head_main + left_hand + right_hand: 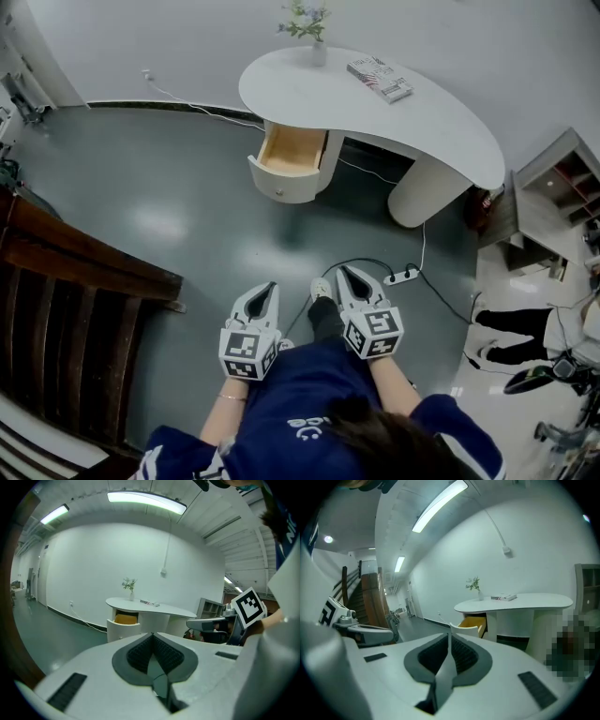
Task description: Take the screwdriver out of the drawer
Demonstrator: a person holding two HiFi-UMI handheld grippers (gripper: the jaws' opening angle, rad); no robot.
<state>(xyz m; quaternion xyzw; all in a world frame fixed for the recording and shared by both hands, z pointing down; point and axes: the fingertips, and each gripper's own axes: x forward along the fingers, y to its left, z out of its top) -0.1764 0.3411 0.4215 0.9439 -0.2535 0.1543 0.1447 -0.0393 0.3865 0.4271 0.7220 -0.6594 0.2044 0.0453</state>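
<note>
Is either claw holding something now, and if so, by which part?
Nothing is held. The left claw and the right claw are both closed and empty, away from the open drawer.

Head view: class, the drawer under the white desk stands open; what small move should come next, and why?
Probably step forward, carrying both grippers toward the open drawer. The left gripper and right gripper are near the person's body, jaws together and empty, with floor between them and the desk. No screwdriver shows in the drawer from here.
</note>
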